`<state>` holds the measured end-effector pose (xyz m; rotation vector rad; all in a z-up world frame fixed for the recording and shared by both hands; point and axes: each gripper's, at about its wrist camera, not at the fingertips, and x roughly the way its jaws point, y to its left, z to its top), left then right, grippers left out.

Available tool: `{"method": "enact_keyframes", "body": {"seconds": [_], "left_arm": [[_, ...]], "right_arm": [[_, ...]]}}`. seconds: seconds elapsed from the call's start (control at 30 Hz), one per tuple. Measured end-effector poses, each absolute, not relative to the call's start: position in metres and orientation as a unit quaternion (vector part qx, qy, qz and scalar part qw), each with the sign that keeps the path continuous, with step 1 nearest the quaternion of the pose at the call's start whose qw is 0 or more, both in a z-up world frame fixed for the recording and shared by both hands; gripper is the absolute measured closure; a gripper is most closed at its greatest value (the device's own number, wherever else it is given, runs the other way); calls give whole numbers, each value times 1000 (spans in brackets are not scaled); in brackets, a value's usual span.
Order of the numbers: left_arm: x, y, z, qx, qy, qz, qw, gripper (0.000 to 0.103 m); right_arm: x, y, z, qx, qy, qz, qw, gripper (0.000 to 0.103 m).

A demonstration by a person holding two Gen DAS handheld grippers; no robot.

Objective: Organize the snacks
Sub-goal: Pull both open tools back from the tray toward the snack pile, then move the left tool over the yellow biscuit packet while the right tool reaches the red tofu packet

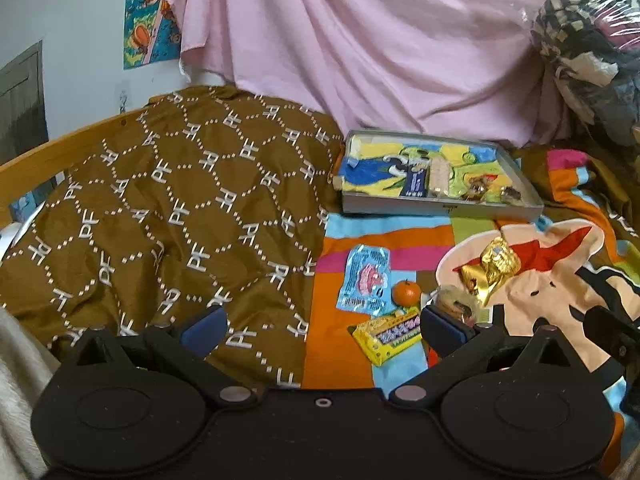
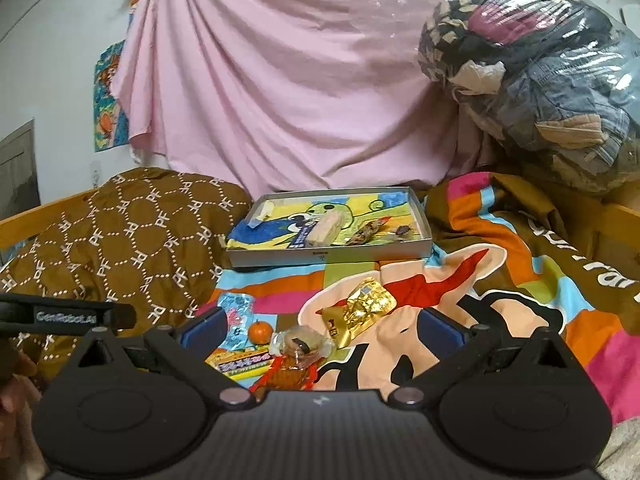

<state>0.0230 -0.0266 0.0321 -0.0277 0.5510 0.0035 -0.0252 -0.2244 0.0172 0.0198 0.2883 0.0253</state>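
Observation:
A grey shallow box [image 1: 440, 209] [image 2: 332, 255] lined with a cartoon picture lies at the back of the bed and holds a few snacks. In front of it on the colourful blanket lie a light blue packet [image 1: 365, 280] [image 2: 239, 318], a small orange [image 1: 406, 293] [image 2: 262, 332], a yellow bar [image 1: 390, 334] [image 2: 244, 363], a gold foil packet [image 1: 492, 272] [image 2: 362, 310], a clear-wrapped pastry [image 2: 301, 342] and a red-orange packet [image 2: 290, 374]. My left gripper [image 1: 322, 326] is open, above the brown cover's edge. My right gripper [image 2: 322, 326] is open over the pastry, nothing between its fingers.
A brown patterned cover [image 1: 168, 216] fills the left of the bed, with a wooden rail [image 1: 60, 150] behind it. Pink cloth [image 2: 280, 80] hangs at the back. A clear bag of clothes [image 2: 540, 80] sits at the right. The left gripper's body [image 2: 68, 314] shows at the left edge.

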Motion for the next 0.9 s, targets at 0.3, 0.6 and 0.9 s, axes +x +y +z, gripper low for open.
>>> {"method": "enact_keyframes", "body": {"seconds": [0.3, 0.6, 0.9], "left_arm": [[15, -32, 42, 5, 283, 19, 959, 1], [30, -35, 43, 19, 304, 34, 952, 1], [76, -42, 25, 36, 320, -19, 946, 1]], "right_arm": [[-31, -220, 17, 1, 151, 21, 988, 0], [-28, -218, 10, -14, 165, 30, 986, 0], [-9, -219, -5, -32, 202, 31, 978, 0]]}}
